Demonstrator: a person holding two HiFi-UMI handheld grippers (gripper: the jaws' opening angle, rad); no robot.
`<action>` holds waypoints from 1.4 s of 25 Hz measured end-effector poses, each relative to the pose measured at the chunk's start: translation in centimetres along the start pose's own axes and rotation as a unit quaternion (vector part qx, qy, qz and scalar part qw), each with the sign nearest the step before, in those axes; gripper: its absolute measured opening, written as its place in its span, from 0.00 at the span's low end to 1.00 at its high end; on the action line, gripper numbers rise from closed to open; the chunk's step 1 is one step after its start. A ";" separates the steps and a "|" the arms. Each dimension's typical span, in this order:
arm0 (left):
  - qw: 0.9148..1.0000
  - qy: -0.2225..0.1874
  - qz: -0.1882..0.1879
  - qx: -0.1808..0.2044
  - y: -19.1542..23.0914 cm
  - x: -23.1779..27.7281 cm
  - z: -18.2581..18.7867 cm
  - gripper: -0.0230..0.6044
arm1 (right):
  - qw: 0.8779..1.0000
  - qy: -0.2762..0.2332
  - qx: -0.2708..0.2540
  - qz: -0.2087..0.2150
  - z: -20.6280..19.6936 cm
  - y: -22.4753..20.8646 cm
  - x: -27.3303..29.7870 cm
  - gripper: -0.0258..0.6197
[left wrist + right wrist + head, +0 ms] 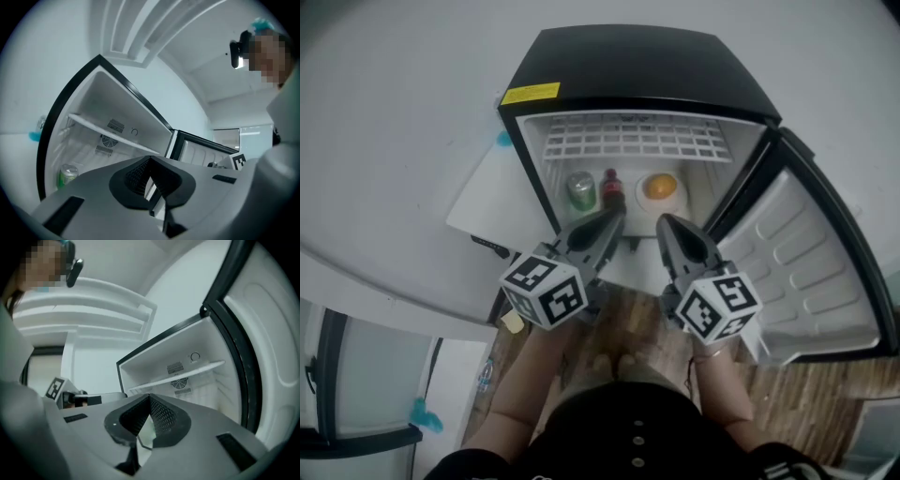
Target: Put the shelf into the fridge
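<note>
The small black fridge (637,66) stands open, its door (806,272) swung out to the right. A white wire shelf (628,139) lies flat in the upper part of the fridge. It shows as a thin white ledge in the left gripper view (108,133) and in the right gripper view (187,371). My left gripper (617,217) and right gripper (664,221) hover side by side just in front of the fridge's lower opening, below the shelf. Both are shut, pads (140,176) meeting, and I see nothing held in the left gripper (150,159) or the right gripper (150,397).
On the fridge floor stand a green can (580,189), a dark cola bottle (611,190) and an orange on a white plate (660,187). A white panel (492,202) leans at the fridge's left. Wooden floor (628,319) lies under the grippers.
</note>
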State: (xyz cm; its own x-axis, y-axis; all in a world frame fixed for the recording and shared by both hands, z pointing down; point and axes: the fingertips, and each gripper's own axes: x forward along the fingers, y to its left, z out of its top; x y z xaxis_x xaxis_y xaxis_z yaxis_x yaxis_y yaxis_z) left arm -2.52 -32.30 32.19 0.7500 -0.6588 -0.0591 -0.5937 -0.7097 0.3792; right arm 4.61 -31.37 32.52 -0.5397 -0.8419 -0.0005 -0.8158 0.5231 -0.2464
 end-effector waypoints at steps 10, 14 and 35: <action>0.994 -0.010 -0.017 -0.110 -0.6 -0.6 -1.8 0.05 | 0.963 -0.041 0.254 0.077 -1.6 -0.1 -1.7 0.05; 0.991 -0.014 -0.015 -0.135 -0.6 -0.7 -2.3 0.05 | 0.945 -0.056 0.314 0.075 -2.0 -0.7 -2.1 0.05; 0.981 0.019 0.015 -0.192 0.1 -2.0 -8.0 0.05 | 0.939 -0.017 0.341 0.047 -6.3 0.7 -2.0 0.05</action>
State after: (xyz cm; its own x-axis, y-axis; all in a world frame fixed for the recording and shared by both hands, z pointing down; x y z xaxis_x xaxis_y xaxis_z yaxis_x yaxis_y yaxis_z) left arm -1.75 -29.04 39.77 0.7478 -0.6638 -0.0108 -0.4679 -0.5386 0.7007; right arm 3.83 -28.49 38.48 -0.5865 -0.8059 -0.0808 -0.4360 0.3982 -0.8070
